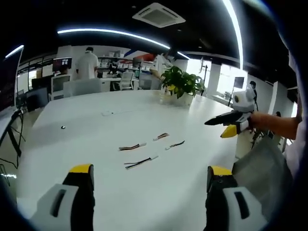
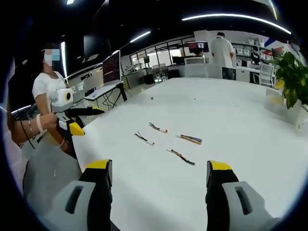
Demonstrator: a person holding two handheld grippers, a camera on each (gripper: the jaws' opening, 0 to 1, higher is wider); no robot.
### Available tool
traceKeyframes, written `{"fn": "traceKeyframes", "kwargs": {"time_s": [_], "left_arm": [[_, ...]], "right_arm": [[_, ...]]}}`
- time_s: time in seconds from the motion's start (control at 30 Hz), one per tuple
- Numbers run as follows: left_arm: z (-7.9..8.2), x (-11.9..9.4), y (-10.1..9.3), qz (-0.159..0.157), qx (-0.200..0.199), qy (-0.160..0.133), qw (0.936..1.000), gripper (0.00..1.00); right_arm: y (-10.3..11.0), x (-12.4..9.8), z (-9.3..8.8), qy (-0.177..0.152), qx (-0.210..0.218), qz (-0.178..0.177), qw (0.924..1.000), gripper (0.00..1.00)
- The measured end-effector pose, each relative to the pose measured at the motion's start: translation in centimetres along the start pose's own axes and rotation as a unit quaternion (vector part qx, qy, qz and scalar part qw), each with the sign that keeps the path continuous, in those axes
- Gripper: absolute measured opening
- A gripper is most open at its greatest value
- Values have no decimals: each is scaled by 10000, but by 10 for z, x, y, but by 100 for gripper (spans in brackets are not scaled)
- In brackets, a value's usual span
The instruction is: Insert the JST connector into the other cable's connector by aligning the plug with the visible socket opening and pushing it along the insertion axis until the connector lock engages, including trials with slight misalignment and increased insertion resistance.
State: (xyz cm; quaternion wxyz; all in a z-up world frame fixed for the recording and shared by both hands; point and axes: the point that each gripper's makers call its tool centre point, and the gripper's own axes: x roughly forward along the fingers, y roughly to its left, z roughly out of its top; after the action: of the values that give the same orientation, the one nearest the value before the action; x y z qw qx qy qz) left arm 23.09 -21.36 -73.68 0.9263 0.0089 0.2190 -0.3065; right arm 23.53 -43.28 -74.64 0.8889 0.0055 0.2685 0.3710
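On the white desk [image 1: 96, 120]: four short JST cable leads [image 1: 139, 162], loose and well apart, spread so I can pick each singly. My left tongs [image 1: 150, 192] and right tongs [image 2: 159, 190] hover wide, empty, short of them.

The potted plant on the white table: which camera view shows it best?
The left gripper view shows it best: the whole potted plant stands near the middle of the picture, leaves and white pot both visible. In the right gripper view, the plant sits at the right edge, cut off and distorted.
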Motion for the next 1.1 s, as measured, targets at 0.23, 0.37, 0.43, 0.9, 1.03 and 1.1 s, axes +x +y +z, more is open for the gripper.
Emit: {"fn": "traceKeyframes", "kwargs": {"time_s": [0.23,0.37,0.43,0.9,1.03,1.1], "left_arm": [[5,12,2,-60,14,-18,10000,97],[4,20,6,-70,129,57,9999,96],[5,24,6,-103,164,56,9998,96],[12,47,14,-206,406,142,9989,96],[16,50,17,-225,435,114,9987,96],[17,52,18,-223,474,120,9986,95]], "right_arm": [[-6,8,7,-23,-33,41,10000,79],[-10,12,8,-2,-90,63,9999,78],[-12,15,4,78,-116,65,9999,78],[-27,23,7,201,-191,78,9996,78],[-35,25,11,206,-250,56,9995,78],[-38,26,12,216,-260,46,9994,78]]}}
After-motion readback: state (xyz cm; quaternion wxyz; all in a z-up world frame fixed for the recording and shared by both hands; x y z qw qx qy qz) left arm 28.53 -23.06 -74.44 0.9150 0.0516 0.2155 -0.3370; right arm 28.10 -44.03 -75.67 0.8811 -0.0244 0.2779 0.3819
